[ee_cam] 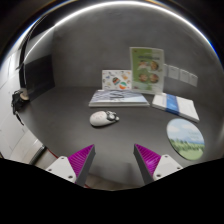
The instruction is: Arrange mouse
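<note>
A white computer mouse [102, 118] lies on the grey desk [80, 100], beyond my fingers and a little left of the gap between them. My gripper [114, 160] is open and empty, its two magenta pads [81, 158] spread wide, with bare desk between them. The mouse is well apart from the fingers. A round mouse mat with a landscape picture [185, 137] lies to the right, beyond the right finger.
A flat booklet [118, 98] lies behind the mouse. A green upright card [146, 68] and a smaller card [116, 79] stand at the back. A blue and white booklet [176, 105] lies to the right. A dark object [20, 98] sits at the far left.
</note>
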